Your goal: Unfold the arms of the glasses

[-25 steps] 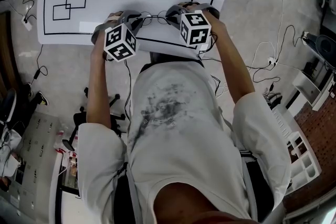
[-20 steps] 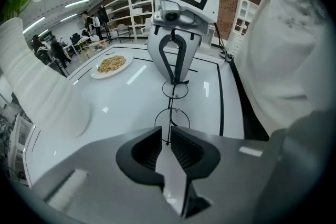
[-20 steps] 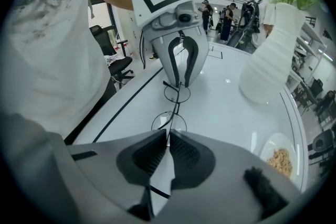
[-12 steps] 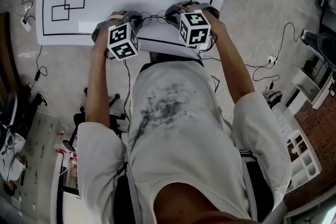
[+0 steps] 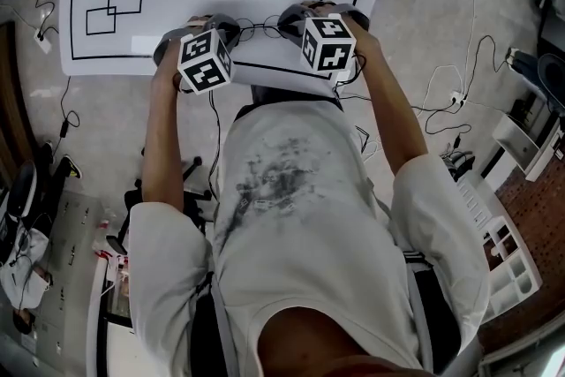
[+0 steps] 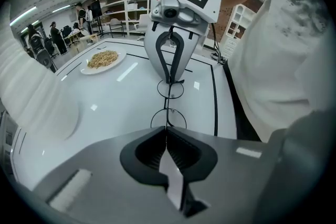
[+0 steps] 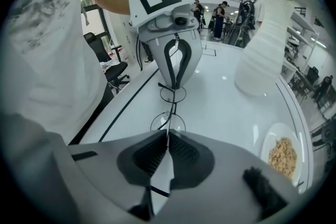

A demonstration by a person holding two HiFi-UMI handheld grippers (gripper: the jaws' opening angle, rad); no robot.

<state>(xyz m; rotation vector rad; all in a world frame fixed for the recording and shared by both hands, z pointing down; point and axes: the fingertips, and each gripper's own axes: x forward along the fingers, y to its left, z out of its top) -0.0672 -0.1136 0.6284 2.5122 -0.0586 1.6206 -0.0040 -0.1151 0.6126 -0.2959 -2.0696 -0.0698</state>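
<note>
Your left tool (image 6: 167,132) stayed out of it, clamped on one end of the glasses (image 6: 168,119); your right tool (image 7: 167,136) had just been closing tighter on the other end.

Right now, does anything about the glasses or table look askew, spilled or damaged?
Nothing stands out. The glasses run straight between the left tool and right tool, both shut on its ends, the right just tightened. The plate holds its food; the vase is upright.
</note>
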